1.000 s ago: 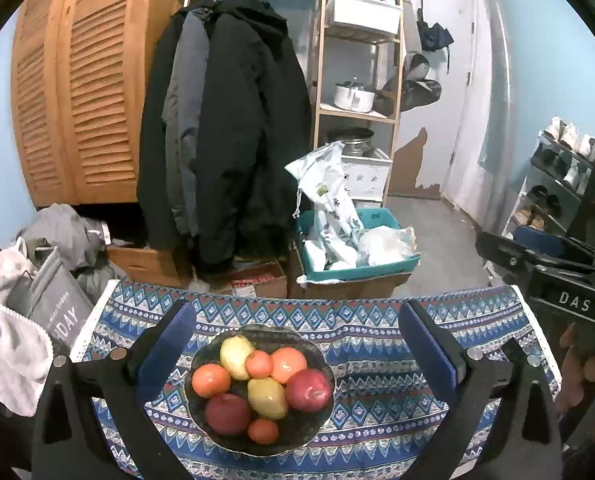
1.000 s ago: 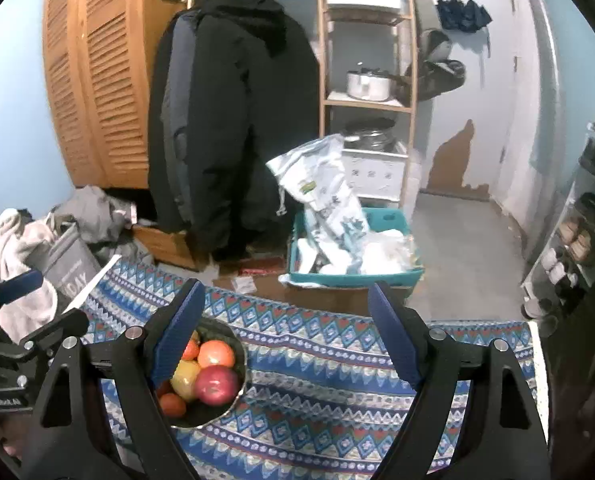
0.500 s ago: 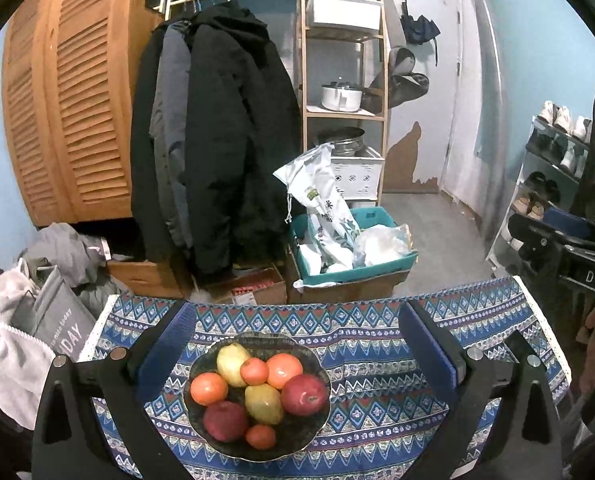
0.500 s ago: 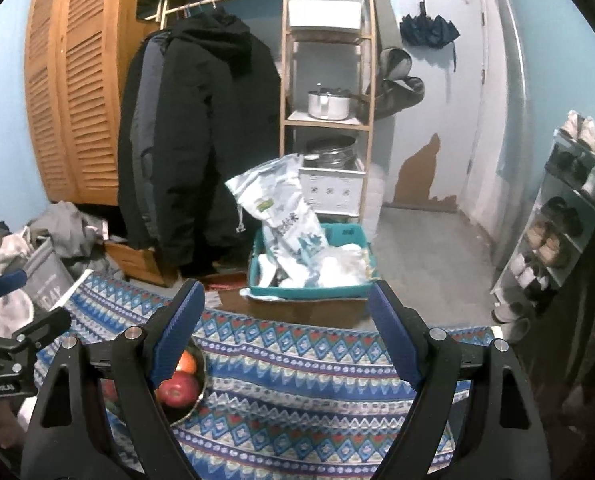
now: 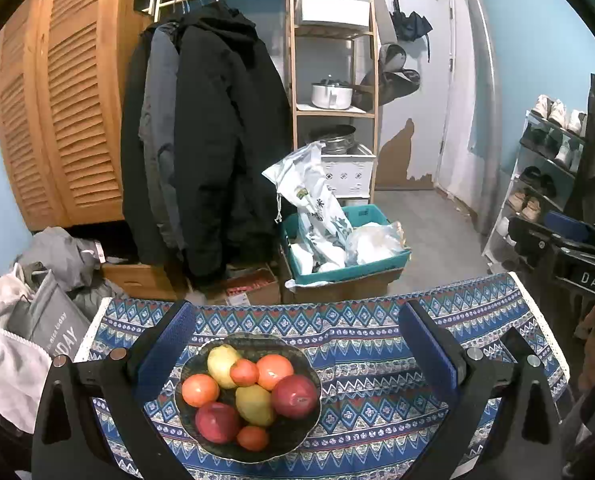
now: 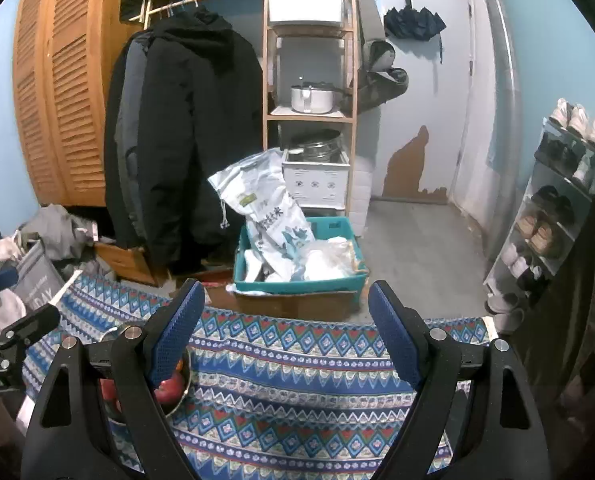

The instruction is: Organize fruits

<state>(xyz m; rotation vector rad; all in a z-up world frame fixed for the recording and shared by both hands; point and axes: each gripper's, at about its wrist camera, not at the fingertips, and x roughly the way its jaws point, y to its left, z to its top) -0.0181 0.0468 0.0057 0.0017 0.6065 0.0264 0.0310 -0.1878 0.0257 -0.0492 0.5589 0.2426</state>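
Note:
A dark bowl (image 5: pixel 293 438) on the patterned cloth holds several fruits: red apples (image 5: pixel 294 395), yellow lemons (image 5: pixel 254 405) and orange tangerines (image 5: pixel 200 390). My left gripper (image 5: pixel 295 340) hovers over the bowl, open, with nothing between its blue pads. In the right wrist view the bowl (image 6: pixel 179 398) sits at the lower left, mostly hidden behind the left finger, with a red apple (image 6: pixel 168 388) showing. My right gripper (image 6: pixel 283 332) is open and empty above bare cloth to the right of the bowl.
The blue patterned tablecloth (image 5: pixel 361 344) covers the table; its far edge runs just beyond the bowl. On the floor behind stand a teal bin (image 5: pixel 345 256) with bags, hanging coats (image 5: pixel 209 140), a wooden shelf (image 5: pixel 333 80) and a shoe rack (image 5: pixel 545 168).
The right gripper has swung to the right, so the bowl has slid to the left behind its left finger. The left view has shifted slightly; the bowl stays between its fingers.

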